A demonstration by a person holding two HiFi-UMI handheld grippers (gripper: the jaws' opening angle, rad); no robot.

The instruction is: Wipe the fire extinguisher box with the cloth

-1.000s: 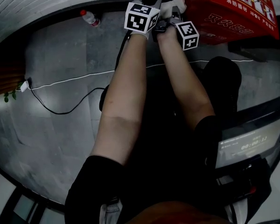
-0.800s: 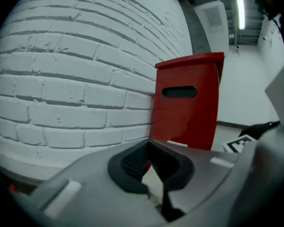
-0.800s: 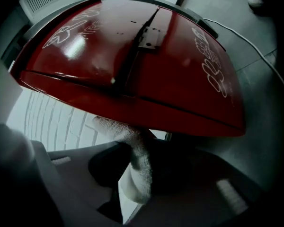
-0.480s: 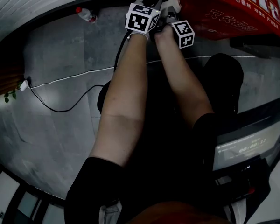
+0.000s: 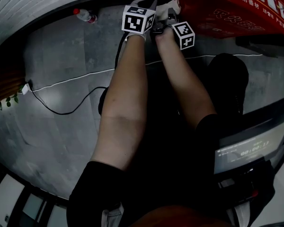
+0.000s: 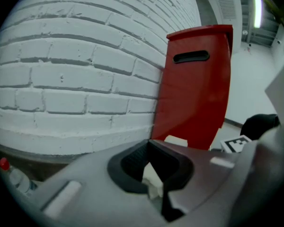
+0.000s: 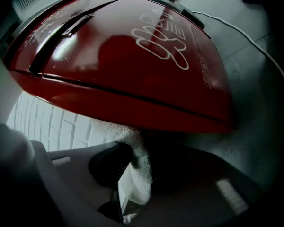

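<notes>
The red fire extinguisher box [image 5: 236, 13] stands against the white brick wall, at the top right of the head view. Both grippers hold one white cloth [image 5: 169, 6] at the box's left end. My left gripper [image 6: 154, 171] is shut on a corner of the cloth [image 6: 151, 179], with the box's narrow red side [image 6: 199, 84] just ahead. My right gripper [image 7: 132, 174] is shut on the cloth [image 7: 138, 164], which rises between the jaws and touches the lower edge of the box [image 7: 132, 65]. In the head view the marker cubes hide the jaws.
A plastic bottle with a red cap [image 5: 85, 15] lies at the foot of the wall [image 6: 75, 70] on the left. White [image 5: 71, 82] and black cables cross the grey floor. A machine with a lit screen [image 5: 246, 148] stands at the lower right. Green leaves [image 5: 4, 100] show at the left edge.
Both grippers have shifted slightly left and toward the wall with the cloth still held. The box sits higher and further right in the head view.
</notes>
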